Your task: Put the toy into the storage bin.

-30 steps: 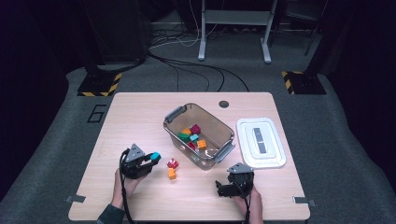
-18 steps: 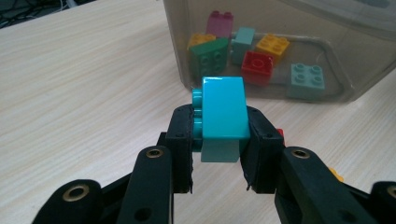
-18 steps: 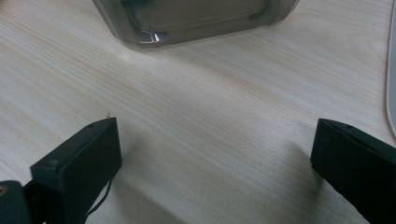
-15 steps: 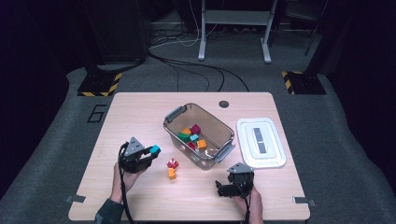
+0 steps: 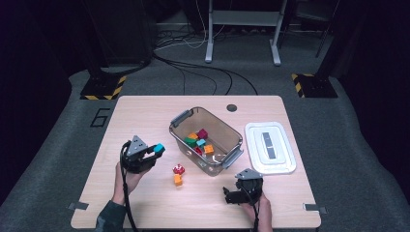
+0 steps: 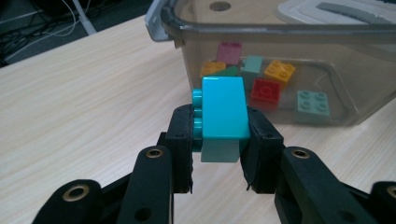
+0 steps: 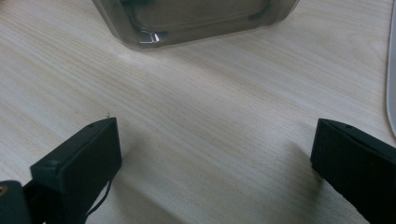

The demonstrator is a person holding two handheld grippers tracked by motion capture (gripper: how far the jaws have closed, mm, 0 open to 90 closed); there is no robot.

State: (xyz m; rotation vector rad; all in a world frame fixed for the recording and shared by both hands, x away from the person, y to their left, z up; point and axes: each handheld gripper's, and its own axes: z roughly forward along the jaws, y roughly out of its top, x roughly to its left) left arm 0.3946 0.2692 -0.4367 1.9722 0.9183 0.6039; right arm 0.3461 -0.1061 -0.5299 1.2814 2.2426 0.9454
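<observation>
My left gripper [image 5: 155,150] is shut on a turquoise brick [image 6: 223,107], held a little above the table left of the clear bin [image 5: 206,140]. In the high view the turquoise brick [image 5: 159,148] sticks out toward the bin. Inside the bin [image 6: 280,42] lie several coloured bricks [image 6: 266,91]. A red piece [image 5: 178,169] and an orange brick [image 5: 178,180] sit on the table between my hands. My right gripper [image 5: 231,195] rests low near the front edge, jaws open wide with bare wood [image 7: 215,140] between them.
A white lid [image 5: 269,146] lies flat to the right of the bin. The bin's corner [image 7: 187,23] stands just ahead of my right gripper. A dark round hole [image 5: 232,108] marks the table's far side. Cables trail from both grippers.
My left gripper has risen with the turquoise brick in its jaws. The right gripper has stayed where it was.
</observation>
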